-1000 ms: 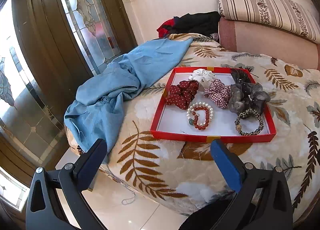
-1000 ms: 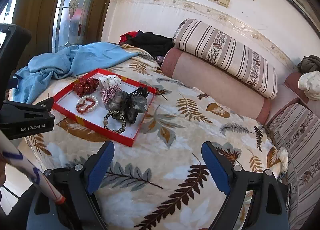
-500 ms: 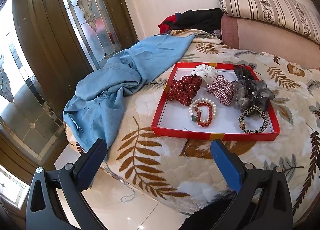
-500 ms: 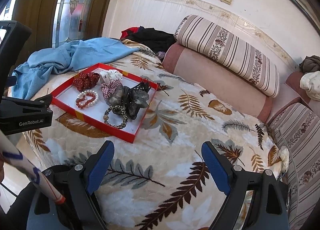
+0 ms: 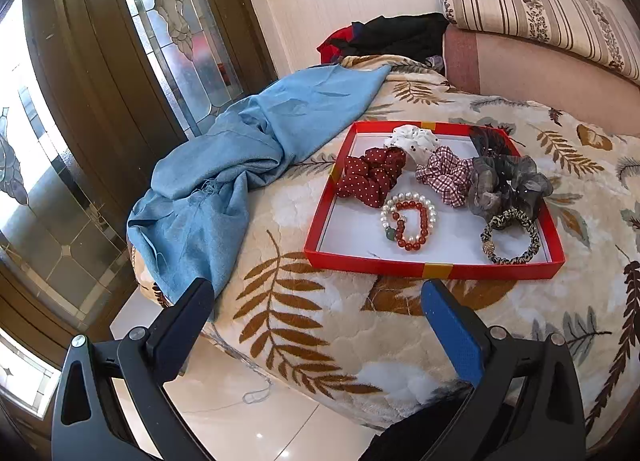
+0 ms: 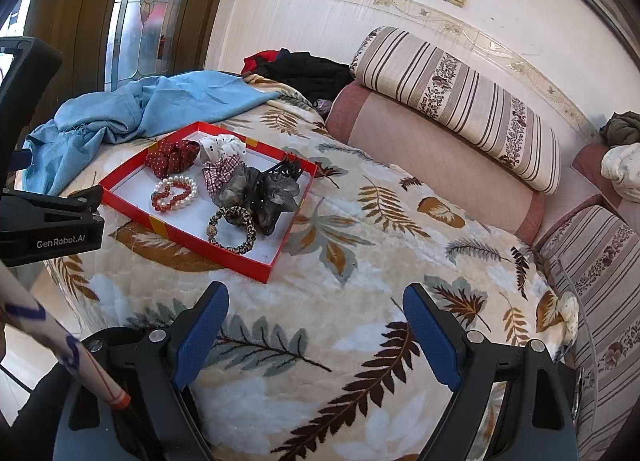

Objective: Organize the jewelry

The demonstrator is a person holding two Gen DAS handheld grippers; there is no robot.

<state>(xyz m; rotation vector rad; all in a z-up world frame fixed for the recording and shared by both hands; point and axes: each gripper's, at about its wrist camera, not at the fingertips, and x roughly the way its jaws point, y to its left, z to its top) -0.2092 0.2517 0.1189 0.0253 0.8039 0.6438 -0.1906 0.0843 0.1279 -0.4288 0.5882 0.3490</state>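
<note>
A shallow red tray (image 5: 360,262) (image 6: 176,229) lies on a leaf-patterned blanket. Inside are a red dotted scrunchie (image 5: 370,177) (image 6: 172,157), a white scrunchie (image 5: 412,137), a checked scrunchie (image 5: 444,177), a grey gauze scrunchie (image 5: 508,185) (image 6: 260,193), a pearl and red bead bracelet (image 5: 408,223) (image 6: 175,193) and a leopard-print band (image 5: 510,237) (image 6: 232,229). My left gripper (image 5: 320,313) hangs open short of the tray's near edge, holding nothing. Over the blanket right of the tray, my right gripper (image 6: 316,315) is open and empty too.
A blue cloth (image 5: 224,181) drapes over the blanket's left edge toward a glass-panelled door (image 5: 80,121). Dark clothes (image 5: 392,39) lie at the back. Striped bolsters (image 6: 456,101) and a pink cushion (image 6: 432,157) line the far side. The left gripper's body (image 6: 48,225) shows at left in the right wrist view.
The left wrist view has edged a little closer to the tray, which sits slightly lower and larger in frame. The right gripper has barely shifted. Both stay open.
</note>
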